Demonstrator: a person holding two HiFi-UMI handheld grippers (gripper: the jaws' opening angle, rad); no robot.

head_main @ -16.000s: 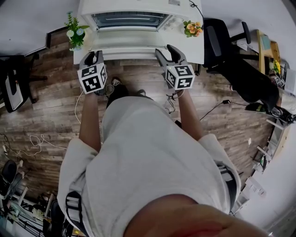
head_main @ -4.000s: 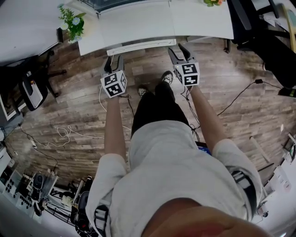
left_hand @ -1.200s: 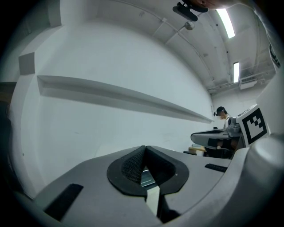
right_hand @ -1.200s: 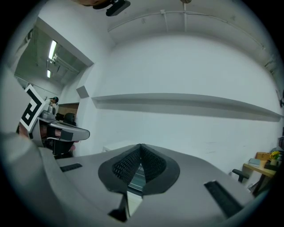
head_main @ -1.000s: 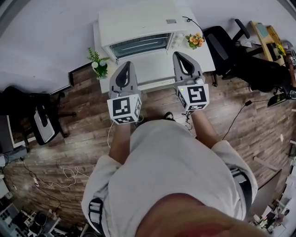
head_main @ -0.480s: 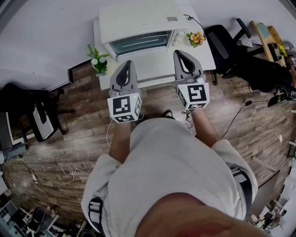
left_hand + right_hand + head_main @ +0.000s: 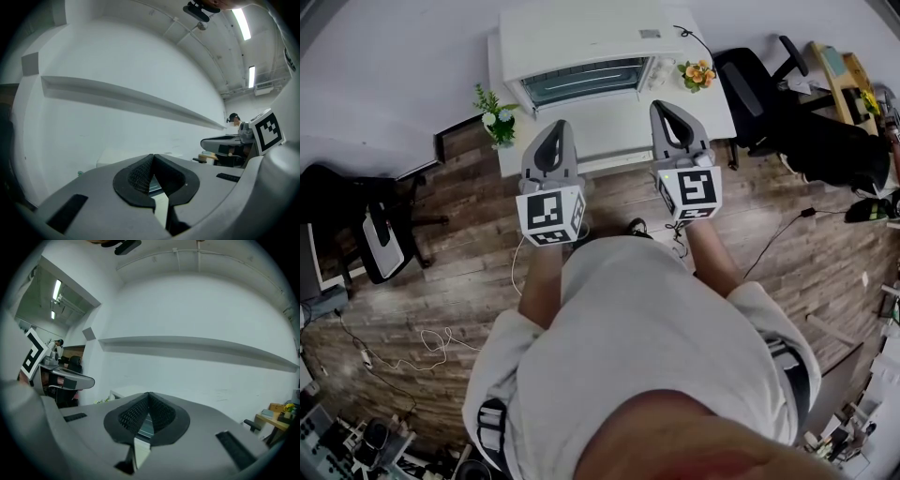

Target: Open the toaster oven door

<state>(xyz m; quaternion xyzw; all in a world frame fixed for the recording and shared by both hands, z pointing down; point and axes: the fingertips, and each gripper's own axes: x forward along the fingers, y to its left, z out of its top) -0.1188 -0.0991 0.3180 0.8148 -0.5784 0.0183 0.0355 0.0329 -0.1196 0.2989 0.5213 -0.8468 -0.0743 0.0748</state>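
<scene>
Grey left hand-held gripper (image 7: pixel 555 125), right hand-held gripper (image 7: pixel 661 106): both level, jaws closed, empty, facing toaster oven (image 7: pixel 581 37).

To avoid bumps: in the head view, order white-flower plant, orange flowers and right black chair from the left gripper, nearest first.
1. white-flower plant, left of the left gripper.
2. orange flowers, right table corner.
3. black chair, past the table.

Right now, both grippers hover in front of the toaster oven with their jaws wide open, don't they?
Not wide open. The left gripper and right gripper do hover in front of the toaster oven, but each gripper view shows its jaws shut together with nothing between them.
</scene>
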